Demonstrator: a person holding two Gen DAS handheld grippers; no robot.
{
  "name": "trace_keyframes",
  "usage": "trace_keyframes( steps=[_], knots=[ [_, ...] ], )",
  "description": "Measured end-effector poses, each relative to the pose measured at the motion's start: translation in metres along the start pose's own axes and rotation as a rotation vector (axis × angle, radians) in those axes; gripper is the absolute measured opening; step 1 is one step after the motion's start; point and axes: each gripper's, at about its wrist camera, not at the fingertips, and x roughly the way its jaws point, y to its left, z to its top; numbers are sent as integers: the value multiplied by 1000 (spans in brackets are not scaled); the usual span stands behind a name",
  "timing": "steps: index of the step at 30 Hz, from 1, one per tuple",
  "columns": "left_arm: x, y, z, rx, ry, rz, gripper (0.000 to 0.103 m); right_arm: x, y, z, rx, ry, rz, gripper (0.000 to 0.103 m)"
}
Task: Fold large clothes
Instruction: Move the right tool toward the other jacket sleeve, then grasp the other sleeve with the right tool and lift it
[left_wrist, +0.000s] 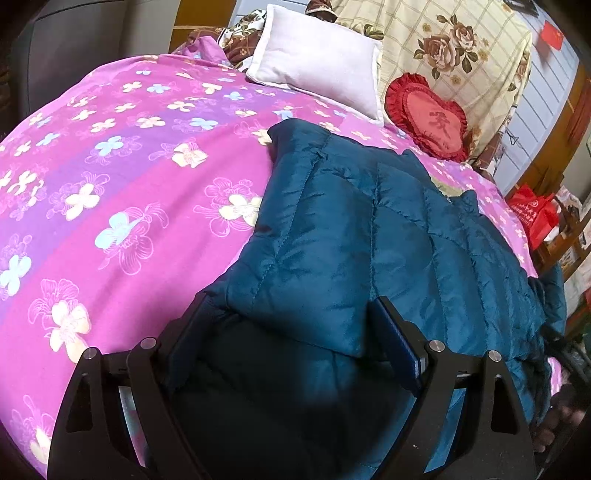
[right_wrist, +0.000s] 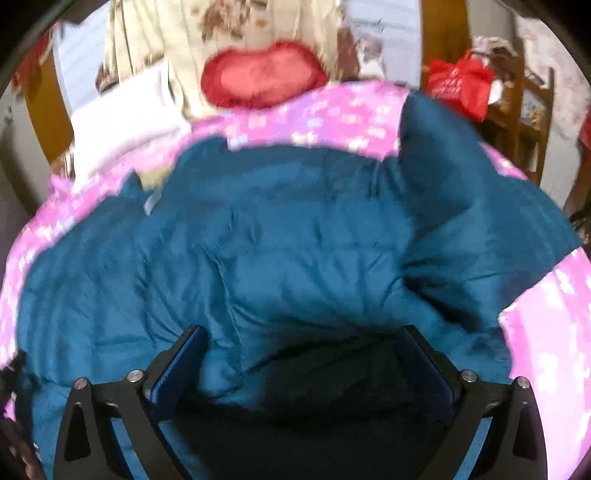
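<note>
A teal quilted puffer jacket (left_wrist: 369, 229) lies on a bed with a pink flowered cover (left_wrist: 110, 177). In the left wrist view my left gripper (left_wrist: 291, 314) has its fingers wide apart, with a bulging fold of the jacket between them; the pads do not press it. In the blurred right wrist view the jacket (right_wrist: 277, 236) fills the middle, one part sticking up at the right. My right gripper (right_wrist: 303, 339) is also open, its fingers astride a bunch of the jacket.
A white pillow (left_wrist: 317, 62) and a red heart-shaped cushion (left_wrist: 428, 118) lie at the head of the bed against a floral quilt (left_wrist: 461, 48). A red bag (left_wrist: 532, 218) and wooden furniture stand beyond the bed's right edge.
</note>
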Motion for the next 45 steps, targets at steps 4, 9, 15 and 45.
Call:
trace_keyframes(
  steps=[4, 9, 15, 45],
  knots=[
    [2, -3, 0, 13, 6, 18, 87, 36, -1, -14, -44, 132, 1, 103],
    [7, -11, -1, 56, 25, 64, 91, 34, -4, -18, -53, 102, 16, 103],
    [8, -12, -2, 63, 29, 71, 92, -9, -17, -26, -29, -2, 39, 103],
    [5, -10, -1, 47, 22, 61, 92, 34, -371, 61, 197, 34, -297, 41]
  ],
)
